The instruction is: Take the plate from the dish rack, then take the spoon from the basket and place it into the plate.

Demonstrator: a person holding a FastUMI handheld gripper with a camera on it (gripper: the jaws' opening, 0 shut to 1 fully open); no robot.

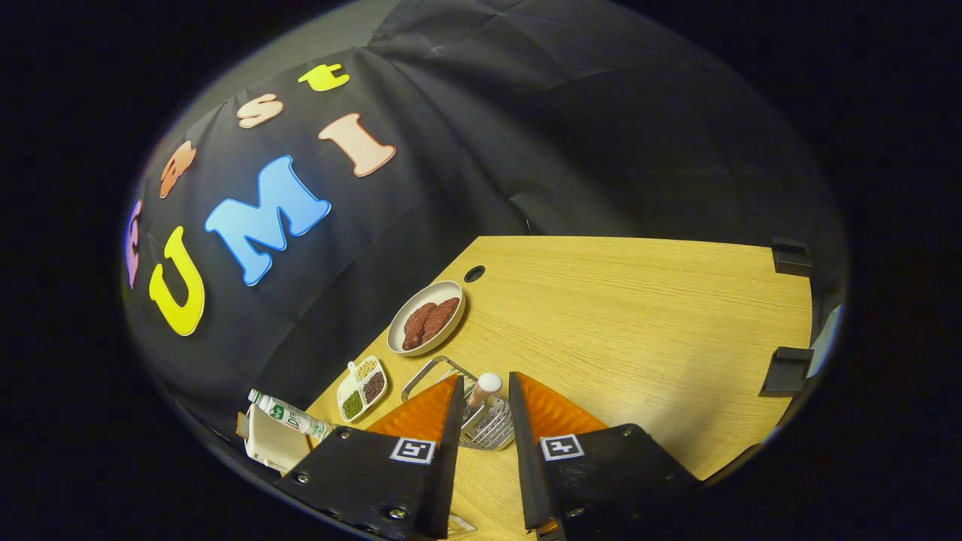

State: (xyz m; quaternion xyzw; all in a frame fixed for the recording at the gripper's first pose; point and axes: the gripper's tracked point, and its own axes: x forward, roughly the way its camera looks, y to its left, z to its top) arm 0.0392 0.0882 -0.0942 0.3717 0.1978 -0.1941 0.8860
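Gripper [485, 391] is hovering high over the bench [639, 323], fingers spread apart and gripping nothing. Between and just ahead of the fingers a wire basket [481, 424] is sitting on the bench, with what looks like a spoon [485, 387] standing in it, pale rounded end up; hard to be sure at this size. Beyond the basket a plate [398, 338] is lying flat on the bench, carrying some brown food-like pieces [428, 321]. Near it a small divided dish [362, 388] with grains, and a bottle [289, 415] lying by a carton [270, 443]. Dish rack: can't pick one out.

Handling guess: spoon is looking light, stiff and smooth, so probably slippery; best taking it by the upright handle just under the top end, fingers closing across it, lifting straight up clear of the wires.
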